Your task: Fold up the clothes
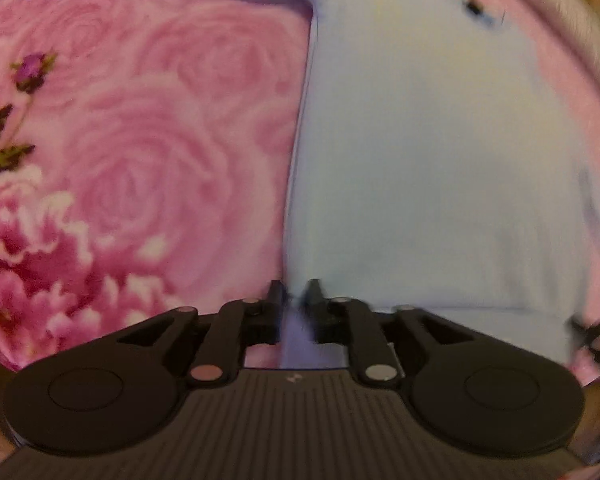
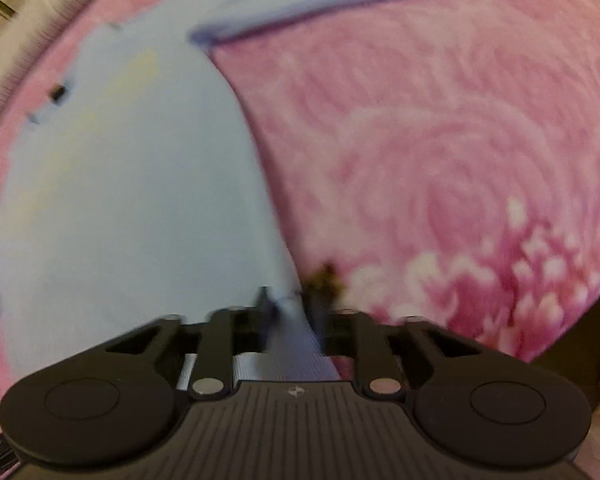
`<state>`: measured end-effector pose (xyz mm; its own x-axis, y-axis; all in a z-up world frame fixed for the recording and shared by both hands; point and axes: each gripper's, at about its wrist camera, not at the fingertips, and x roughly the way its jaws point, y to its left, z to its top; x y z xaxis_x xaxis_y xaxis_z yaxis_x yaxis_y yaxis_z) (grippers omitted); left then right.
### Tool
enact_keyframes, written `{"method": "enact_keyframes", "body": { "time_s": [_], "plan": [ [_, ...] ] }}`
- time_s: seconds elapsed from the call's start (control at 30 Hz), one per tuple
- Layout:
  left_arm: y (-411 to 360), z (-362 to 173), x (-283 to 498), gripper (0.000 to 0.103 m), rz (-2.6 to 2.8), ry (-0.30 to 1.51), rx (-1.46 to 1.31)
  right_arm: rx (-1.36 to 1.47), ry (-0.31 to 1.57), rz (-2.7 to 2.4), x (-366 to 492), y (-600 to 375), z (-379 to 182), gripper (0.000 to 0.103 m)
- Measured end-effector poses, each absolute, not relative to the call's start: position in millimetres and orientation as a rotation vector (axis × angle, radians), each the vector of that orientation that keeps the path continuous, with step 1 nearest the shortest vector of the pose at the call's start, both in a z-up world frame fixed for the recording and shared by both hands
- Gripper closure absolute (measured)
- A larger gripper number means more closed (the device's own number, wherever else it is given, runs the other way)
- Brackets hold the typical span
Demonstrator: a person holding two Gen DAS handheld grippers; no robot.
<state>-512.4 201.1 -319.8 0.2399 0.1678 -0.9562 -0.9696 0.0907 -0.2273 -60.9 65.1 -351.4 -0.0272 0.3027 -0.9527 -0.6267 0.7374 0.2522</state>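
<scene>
Both tongs, left tongs point(image 1: 296, 292) and right tongs point(image 2: 288, 300), clenched on the light-blue shirt point(image 1: 420, 160) side edge, body lying ahead lengthwise over the pink floral blanket point(image 1: 140, 140).

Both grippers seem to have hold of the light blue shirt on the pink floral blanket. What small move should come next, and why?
Probably lift both corners slightly and carry them forward toward the collar. The left gripper and right gripper are each shut on the near edge of the shirt, which otherwise lies flat on the blanket, so the hem looks ready to fold over.
</scene>
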Motion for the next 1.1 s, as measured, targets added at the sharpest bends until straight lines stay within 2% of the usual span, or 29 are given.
{"method": "enact_keyframes", "body": {
  "time_s": [0.03, 0.1, 0.17, 0.27, 0.3, 0.4, 0.43, 0.57, 0.63, 0.7, 0.8, 0.97, 1.1],
  "plan": [
    [199.8, -315.7, -509.2, 0.078, 1.071, 0.955, -1.111, -0.3, 1.404, 0.739, -65.0, 68.3, -345.3, 0.08],
    [193.0, -299.7, -500.6, 0.063, 1.12, 1.022, -1.008, -0.337, 1.37, 0.701, -73.7, 75.0, -329.3, 0.052],
    [182.1, -284.6, -494.9, 0.062, 1.157, 1.05, -0.926, -0.395, 1.279, 0.726, -89.9, 74.7, -308.9, 0.051],
    [173.6, -287.2, -489.1, 0.057, 1.11, 0.999, -0.975, -0.431, 1.215, 0.848, -109.6, 70.7, -304.0, 0.046],
    [171.1, -289.0, -487.0, 0.055, 1.092, 0.981, -0.995, -0.464, 1.211, 0.868, -115.2, 67.1, -309.5, 0.046],
    [152.6, -315.9, -477.3, 0.059, 1.111, 1.082, -1.012, -0.611, 1.174, 0.852, -129.0, 58.3, -340.6, 0.044],
    [142.3, -310.5, -475.9, 0.059, 1.119, 1.085, -1.015, -0.63, 1.17, 0.858, -131.7, 51.3, -338.6, 0.044],
    [96.9, -261.2, -474.3, 0.059, 1.134, 1.013, -1.021, -0.632, 1.191, 0.873, -136.0, 18.0, -314.5, 0.045],
    [77.4, -232.8, -469.7, 0.057, 1.137, 0.973, -1.007, -0.578, 1.21, 0.887, -135.8, -3.1, -288.5, 0.043],
    [64.5, -196.7, -457.4, 0.054, 1.132, 0.928, -0.959, -0.523, 1.204, 0.921, -138.5, -22.0, -254.8, 0.033],
    [48.2, -145.9, -441.1, 0.044, 1.128, 0.885, -0.865, -0.499, 1.154, 0.98, -145.6, -35.3, -207.1, 0.029],
    [21.9, -88.8, -417.0, 0.042, 1.147, 0.845, -0.748, -0.488, 1.084, 1.043, -155.3, -41.9, -145.1, 0.019],
    [3.3, -70.4, -407.5, 0.041, 1.147, 0.841, -0.707, -0.489, 1.026, 1.065, -164.4, -51.9, -113.1, 0.015]
  ]
}}
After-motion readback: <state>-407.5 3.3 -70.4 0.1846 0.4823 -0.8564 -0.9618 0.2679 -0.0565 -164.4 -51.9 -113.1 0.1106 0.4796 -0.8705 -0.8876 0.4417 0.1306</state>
